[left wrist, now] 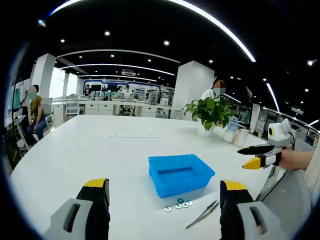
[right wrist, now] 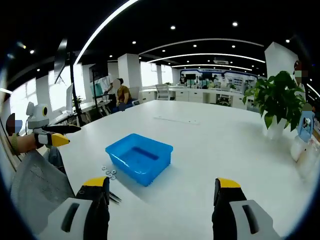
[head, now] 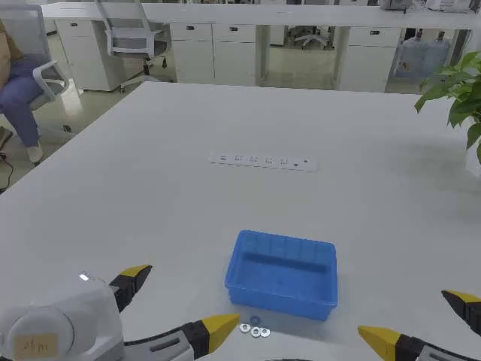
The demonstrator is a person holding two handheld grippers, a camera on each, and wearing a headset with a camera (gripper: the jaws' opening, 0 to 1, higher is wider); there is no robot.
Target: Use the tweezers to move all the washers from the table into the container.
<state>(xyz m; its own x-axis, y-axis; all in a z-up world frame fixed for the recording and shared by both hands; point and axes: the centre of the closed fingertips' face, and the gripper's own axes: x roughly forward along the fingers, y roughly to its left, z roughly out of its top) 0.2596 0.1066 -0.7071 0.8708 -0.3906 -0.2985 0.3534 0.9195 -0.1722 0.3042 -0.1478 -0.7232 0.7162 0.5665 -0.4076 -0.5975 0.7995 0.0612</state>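
- Left gripper [head: 176, 304]: I read its jaws as spread wide and holding nothing. It hovers over the near table edge, left of the washers.
- Right gripper [head: 421, 320]: its jaws are likewise wide apart and empty. It sits at lower right, well apart from the left one.
- Washers [head: 255, 329]: these form a tight cluster on the white table [head: 150, 188], just beside the container's near wall. In the head view I count three silvery ones and one bluish ring. The left gripper view hints at a fourth silvery one, so I cannot settle the count.
- Container [head: 278, 297]: one blue open tray stands upright between the washers and the power strip.
- Tweezers [left wrist: 202, 215]: one pair lies flat near the washers, on the side away from the container. Neither gripper touches it.
- Power strip [head: 263, 161]: one white strip lies mid-table, beyond the container.
- Potted plant [head: 458, 90]: one stands at the far right.
- Seated person [head: 19, 90]: one sits beyond the table's left edge, beside an office chair [head: 128, 34].
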